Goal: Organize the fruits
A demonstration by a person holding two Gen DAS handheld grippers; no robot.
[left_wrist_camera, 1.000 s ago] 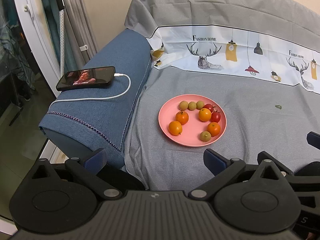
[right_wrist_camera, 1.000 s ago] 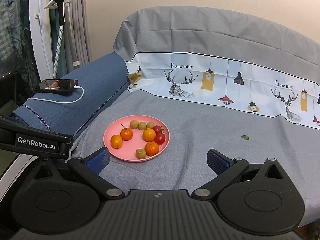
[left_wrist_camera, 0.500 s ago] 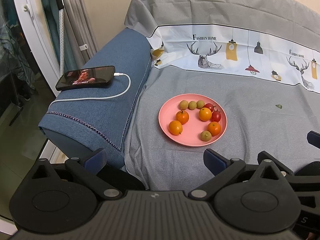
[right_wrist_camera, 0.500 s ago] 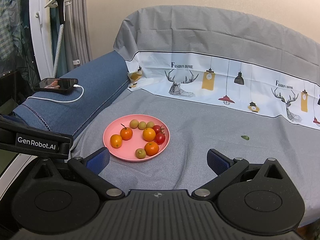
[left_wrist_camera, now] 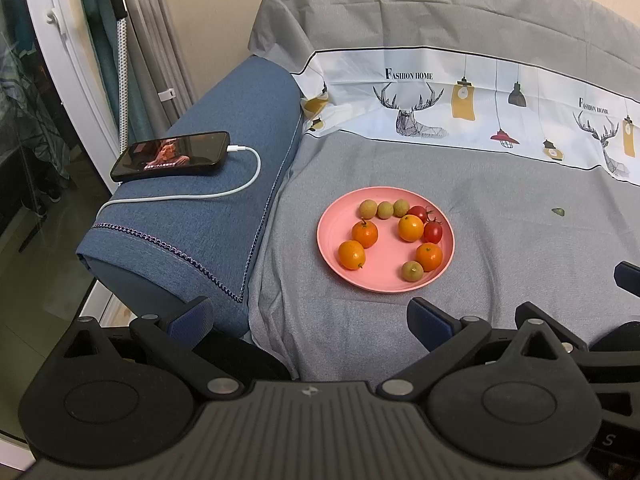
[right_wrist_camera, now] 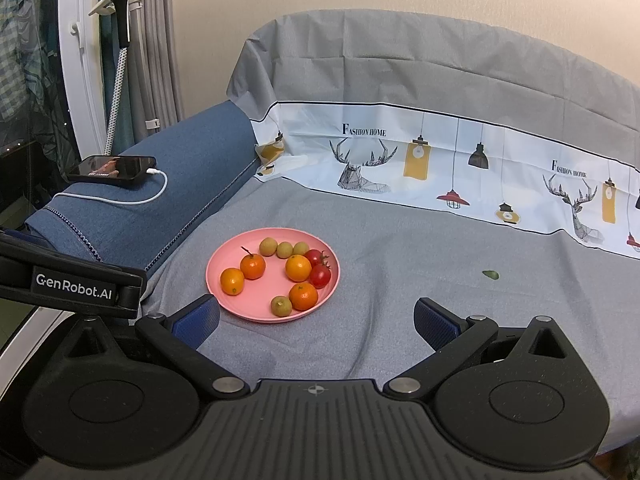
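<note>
A pink plate held four oranges, two red tomatoes and four small greenish fruits, all round and loose. It lay ahead of my left gripper, between its jaws; my right gripper hung back too, both spread wide, empty.

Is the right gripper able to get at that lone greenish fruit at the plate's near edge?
Probably yes. The right gripper is open, and the greenish fruit lies just ahead on the pink plate, nothing between.
</note>
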